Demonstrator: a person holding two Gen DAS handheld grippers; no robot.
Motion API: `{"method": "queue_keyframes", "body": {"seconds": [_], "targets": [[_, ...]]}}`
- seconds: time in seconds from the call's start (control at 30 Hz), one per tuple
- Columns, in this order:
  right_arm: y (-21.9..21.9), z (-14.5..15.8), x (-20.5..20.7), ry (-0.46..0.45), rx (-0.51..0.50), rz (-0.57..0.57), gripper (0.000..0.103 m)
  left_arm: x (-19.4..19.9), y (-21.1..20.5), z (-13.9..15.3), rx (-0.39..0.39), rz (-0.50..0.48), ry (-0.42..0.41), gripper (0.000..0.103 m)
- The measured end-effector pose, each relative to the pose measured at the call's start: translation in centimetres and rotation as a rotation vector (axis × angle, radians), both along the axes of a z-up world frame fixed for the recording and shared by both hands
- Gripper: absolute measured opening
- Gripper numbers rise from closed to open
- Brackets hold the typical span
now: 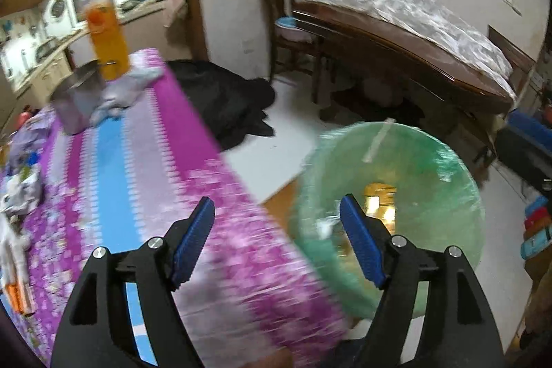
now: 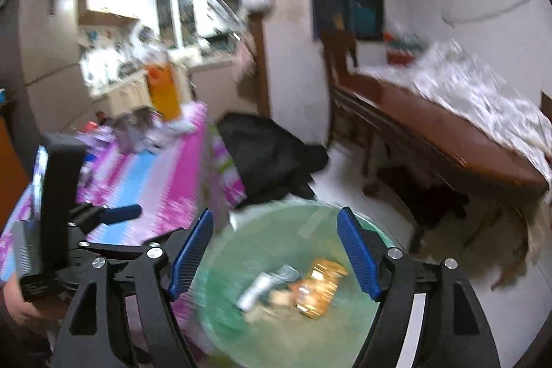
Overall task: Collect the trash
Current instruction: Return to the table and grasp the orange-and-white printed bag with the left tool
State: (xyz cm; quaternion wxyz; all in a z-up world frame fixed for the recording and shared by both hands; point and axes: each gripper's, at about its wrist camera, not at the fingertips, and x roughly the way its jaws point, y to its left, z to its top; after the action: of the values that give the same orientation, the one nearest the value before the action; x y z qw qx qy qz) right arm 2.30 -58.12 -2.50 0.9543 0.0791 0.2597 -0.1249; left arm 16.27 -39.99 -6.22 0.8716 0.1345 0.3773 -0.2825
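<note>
Here, both hand-held grippers, left [image 1: 277, 238] and right [image 2: 274, 252], are held wide and empty above the green-lined round bin [image 2: 241, 333], lower frame, where trash is gathered.

Both wrist views, rather blurred, look down over the green bin [image 1: 431, 195] [image 2: 286, 333].

Surface: the cloth-covered table surface [image 1: 114, 161] lies left of the round green bag-lined bin [image 1: 431, 168].
On it: a tall orange bottle [image 1: 107, 40] stands at the far end, beside a metal pot [image 1: 74, 102].
In the bin: a crushed amber plastic container [image 2: 319, 287] and a small white tube [image 2: 257, 290].
Behind: a long wooden table [image 1: 396, 50].
</note>
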Motion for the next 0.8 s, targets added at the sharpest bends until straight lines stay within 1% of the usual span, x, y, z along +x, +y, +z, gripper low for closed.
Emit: {"method": "queue_keyframes", "body": {"seconds": [0.13, 0.2, 0.27, 0.3, 0.37, 0.5, 0.57, 0.6, 0.67, 0.73, 0.8], "targets": [[5.8, 1.2, 0.6, -0.114, -0.025, 0.095, 0.076, 0.8, 5.4, 0.8, -0.008, 0.081, -0.041, 0.072], [8.8, 1.5, 1.1, -0.152, -0.019, 0.146, 0.076, 1.2, 8.2, 1.2, -0.013, 0.120, -0.057, 0.072], [11.0, 1.6, 1.6, -0.166, -0.015, 0.192, 0.076, 1.5, 10.8, 1.5, -0.013, 0.160, -0.069, 0.072], [12.7, 1.7, 2.2, -0.166, -0.008, 0.229, 0.076, 1.8, 12.7, 1.7, -0.015, 0.185, -0.072, 0.072], [14.7, 1.7, 3.0, -0.164, -0.006, 0.267, 0.076, 2.2, 15.5, 2.0, -0.018, 0.231, -0.079, 0.072], [18.6, 1.2, 4.5, -0.145, 0.009, 0.336, 0.076, 3.2, 22.8, 2.3, -0.045, 0.342, -0.073, 0.072], [20.6, 0.9, 5.4, -0.128, 0.015, 0.372, 0.076, 3.8, 26.4, 2.2, -0.059, 0.399, -0.058, 0.072], [21.5, 0.7, 5.7, -0.119, 0.018, 0.390, 0.076, 4.2, 29.0, 2.0, -0.056, 0.453, -0.060, 0.072], [23.6, 0.1, 6.7, -0.093, 0.021, 0.427, 0.076, 4.6, 32.4, 1.7, -0.065, 0.516, -0.050, 0.072], [25.2, -0.5, 7.5, -0.073, 0.031, 0.462, 0.076, 4.8, 36.3, 1.2, -0.074, 0.599, -0.043, 0.072], [26.9, -1.2, 8.3, -0.052, 0.038, 0.490, 0.076, 5.0, 39.1, 0.5, -0.075, 0.648, -0.029, 0.072]]}}
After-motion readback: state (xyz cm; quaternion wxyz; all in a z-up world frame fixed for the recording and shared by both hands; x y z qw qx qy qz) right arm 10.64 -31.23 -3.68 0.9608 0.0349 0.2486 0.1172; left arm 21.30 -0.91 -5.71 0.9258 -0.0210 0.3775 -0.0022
